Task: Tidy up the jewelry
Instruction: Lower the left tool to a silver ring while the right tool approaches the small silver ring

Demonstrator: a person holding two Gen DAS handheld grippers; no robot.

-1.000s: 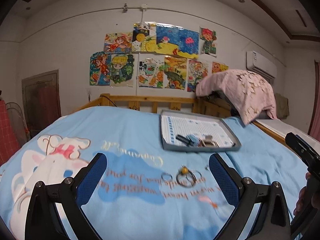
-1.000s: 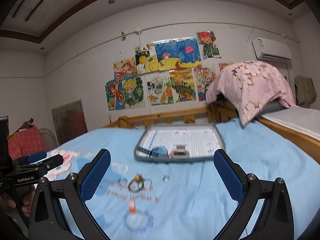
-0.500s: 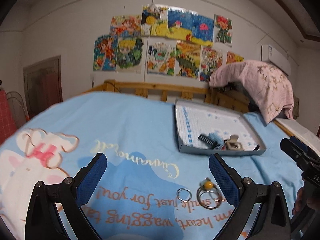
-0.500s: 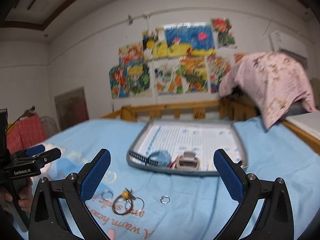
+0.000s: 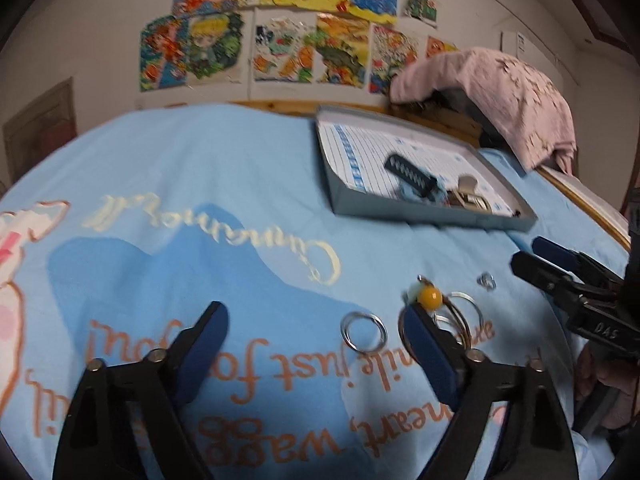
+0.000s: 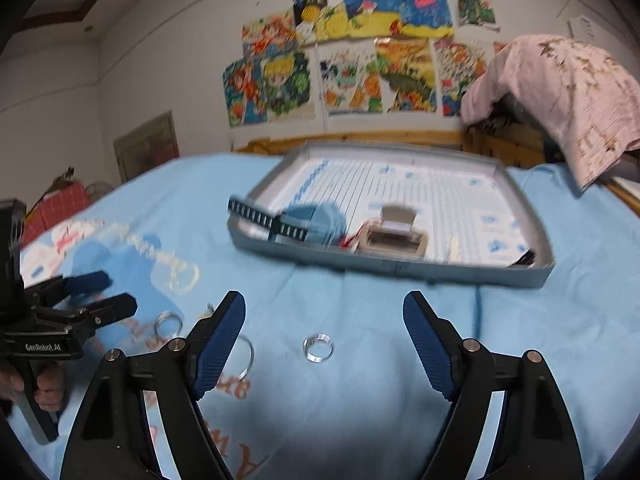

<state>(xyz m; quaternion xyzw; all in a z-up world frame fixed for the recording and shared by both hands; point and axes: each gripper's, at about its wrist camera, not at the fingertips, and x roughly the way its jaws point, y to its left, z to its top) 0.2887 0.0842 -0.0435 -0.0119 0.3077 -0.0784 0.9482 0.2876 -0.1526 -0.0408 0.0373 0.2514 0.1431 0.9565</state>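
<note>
Left wrist: left gripper [image 5: 316, 322] jaws have just been narrowing, nothing clamped; silver ring [image 5: 363, 332] lies flat between them, toward the right finger. Beaded hoops [image 5: 448, 312] partly behind that finger.

Right wrist: right gripper [image 6: 324, 314] also just narrowing, empty; small clear ring [image 6: 318, 347] centred between its fingers, near side. Grey tray [image 6: 400, 270] beyond holds a dark strap, blue piece, beige clasp.

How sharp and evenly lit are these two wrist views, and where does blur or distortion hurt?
Left wrist view: dim indoor light, dark fisheye corners, bedspread lettering smeared; the silver ring stays readable. Right wrist view: motion blur smears the gray tray and its contents; the small clear ring is soft, the wall bowed. No glare in either.
</note>
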